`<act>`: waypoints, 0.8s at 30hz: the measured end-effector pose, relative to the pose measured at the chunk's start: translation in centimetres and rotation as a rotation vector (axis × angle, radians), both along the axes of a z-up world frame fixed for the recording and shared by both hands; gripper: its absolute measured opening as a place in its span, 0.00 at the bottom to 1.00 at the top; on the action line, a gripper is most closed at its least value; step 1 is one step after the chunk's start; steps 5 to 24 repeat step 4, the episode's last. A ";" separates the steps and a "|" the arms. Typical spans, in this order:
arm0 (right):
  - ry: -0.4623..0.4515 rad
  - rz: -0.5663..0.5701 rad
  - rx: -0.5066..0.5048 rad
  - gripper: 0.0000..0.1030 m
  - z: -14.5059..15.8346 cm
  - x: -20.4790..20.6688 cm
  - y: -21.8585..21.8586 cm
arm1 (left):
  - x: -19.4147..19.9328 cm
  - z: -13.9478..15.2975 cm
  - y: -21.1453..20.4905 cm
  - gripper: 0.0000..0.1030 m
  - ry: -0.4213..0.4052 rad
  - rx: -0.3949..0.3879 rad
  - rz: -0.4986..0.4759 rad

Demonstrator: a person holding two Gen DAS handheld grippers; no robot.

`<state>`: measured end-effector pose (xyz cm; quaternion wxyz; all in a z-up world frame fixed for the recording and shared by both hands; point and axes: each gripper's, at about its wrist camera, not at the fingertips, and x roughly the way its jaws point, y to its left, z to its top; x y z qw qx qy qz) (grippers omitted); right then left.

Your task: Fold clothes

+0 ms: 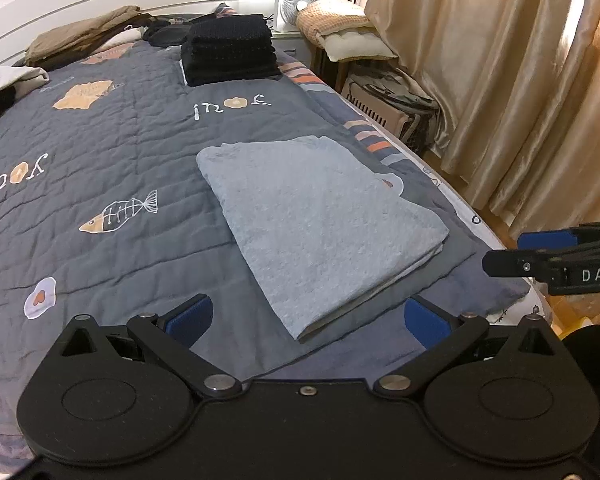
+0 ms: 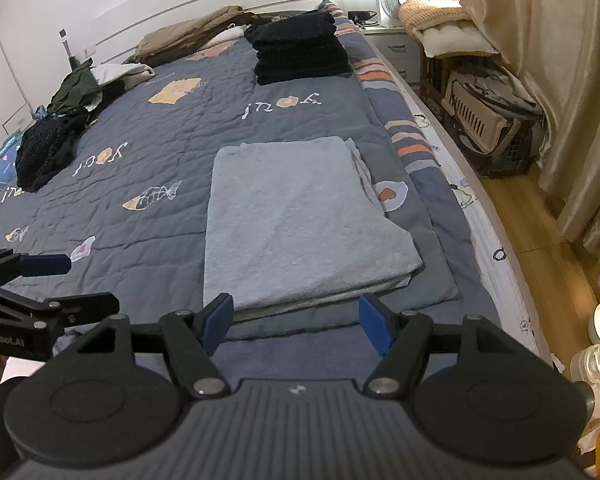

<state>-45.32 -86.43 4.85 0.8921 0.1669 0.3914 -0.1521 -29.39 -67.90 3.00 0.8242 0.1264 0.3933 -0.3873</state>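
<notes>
Bed: unfolded clothes pile, right view only.

"DAS" on right tool

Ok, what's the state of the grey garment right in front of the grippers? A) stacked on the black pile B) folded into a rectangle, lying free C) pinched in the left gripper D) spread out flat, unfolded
B: the grey garment lies folded on the quilt, both grippers open and off it.
</notes>
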 end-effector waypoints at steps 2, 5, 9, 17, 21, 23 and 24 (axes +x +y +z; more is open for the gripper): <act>0.001 0.003 -0.008 0.67 0.0 0.1 0.1 | -0.2 0.0 0.1 1.00 -0.005 -0.009 -0.008; 0.003 0.007 -0.015 0.67 0.0 0.1 0.1 | -0.3 0.1 0.1 1.00 -0.012 -0.012 -0.010; 0.003 0.007 -0.015 0.67 0.0 0.1 0.1 | -0.3 0.1 0.1 1.00 -0.012 -0.012 -0.010; 0.003 0.007 -0.015 0.67 0.0 0.1 0.1 | -0.3 0.1 0.1 1.00 -0.012 -0.012 -0.010; 0.003 0.007 -0.015 0.67 0.0 0.1 0.1 | -0.3 0.1 0.1 1.00 -0.012 -0.012 -0.010; 0.003 0.007 -0.015 0.67 0.0 0.1 0.1 | -0.3 0.1 0.1 1.00 -0.012 -0.012 -0.010; 0.003 0.007 -0.015 0.67 0.0 0.1 0.1 | -0.3 0.1 0.1 1.00 -0.012 -0.012 -0.010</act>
